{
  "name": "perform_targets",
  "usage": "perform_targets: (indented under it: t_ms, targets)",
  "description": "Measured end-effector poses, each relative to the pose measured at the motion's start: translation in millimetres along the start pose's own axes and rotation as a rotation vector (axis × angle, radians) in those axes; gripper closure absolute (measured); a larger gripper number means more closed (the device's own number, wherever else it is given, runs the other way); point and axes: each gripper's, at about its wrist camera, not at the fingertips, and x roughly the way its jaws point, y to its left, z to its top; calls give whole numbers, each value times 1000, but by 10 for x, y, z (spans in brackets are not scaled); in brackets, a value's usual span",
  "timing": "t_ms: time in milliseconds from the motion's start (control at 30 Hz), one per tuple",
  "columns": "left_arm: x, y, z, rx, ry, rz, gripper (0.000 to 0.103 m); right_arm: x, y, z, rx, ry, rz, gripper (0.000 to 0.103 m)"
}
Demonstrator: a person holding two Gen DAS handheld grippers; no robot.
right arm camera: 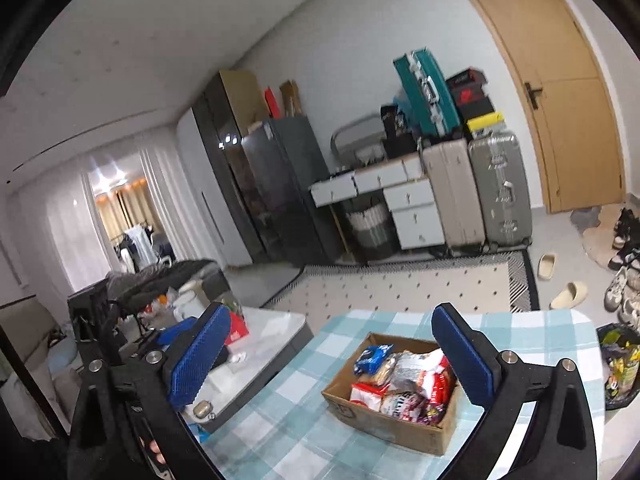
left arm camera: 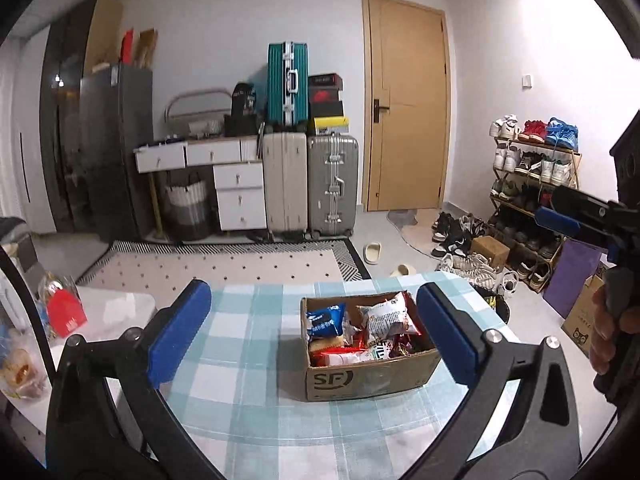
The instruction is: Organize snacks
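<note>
An open cardboard box (left arm camera: 368, 378) (right arm camera: 384, 428) marked SF stands on the table's blue-and-white checked cloth (left arm camera: 248, 360) (right arm camera: 288, 412). It is full of snack packets, among them a blue cookie pack (left arm camera: 325, 320) (right arm camera: 372, 358) and a white-and-red bag (left arm camera: 386, 316) (right arm camera: 424, 376). My left gripper (left arm camera: 313, 287) hangs open above and before the box, nothing between its blue pads. My right gripper (right arm camera: 330, 309) is also open and empty, raised over the box's near left side. In the left wrist view the right gripper's blue pad (left arm camera: 558, 218) shows at the right edge, held by a hand (left arm camera: 604, 332).
A white side table (left arm camera: 120, 304) (right arm camera: 276, 328) on the left carries a red carton (left arm camera: 66, 314) and bagged goods. Suitcases (left arm camera: 332, 184), a drawer unit (left arm camera: 240, 196), a wooden door (left arm camera: 412, 100) and a shoe rack (left arm camera: 532, 184) line the far wall. A black bin (right arm camera: 620, 364) stands right of the table.
</note>
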Motion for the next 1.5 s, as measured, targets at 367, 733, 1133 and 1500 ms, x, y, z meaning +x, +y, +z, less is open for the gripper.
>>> perform_targets:
  t_ms: [367, 733, 1133, 1500]
  targets:
    - [-565, 207, -65, -62, -56, 58, 0, -731, -31, -468, -99, -62, -100, 1]
    - [-489, 415, -513, -141, -110, 114, 0, -753, -43, -1333, -202, -22, -217, 1]
    - [373, 373, -1494, -107, 31, 153, 0, -301, -348, -2083, -111, -55, -290, 1]
    - [890, 287, -2219, -48, 26, 157, 0, -54, -340, -2441, -245, -85, -359, 1]
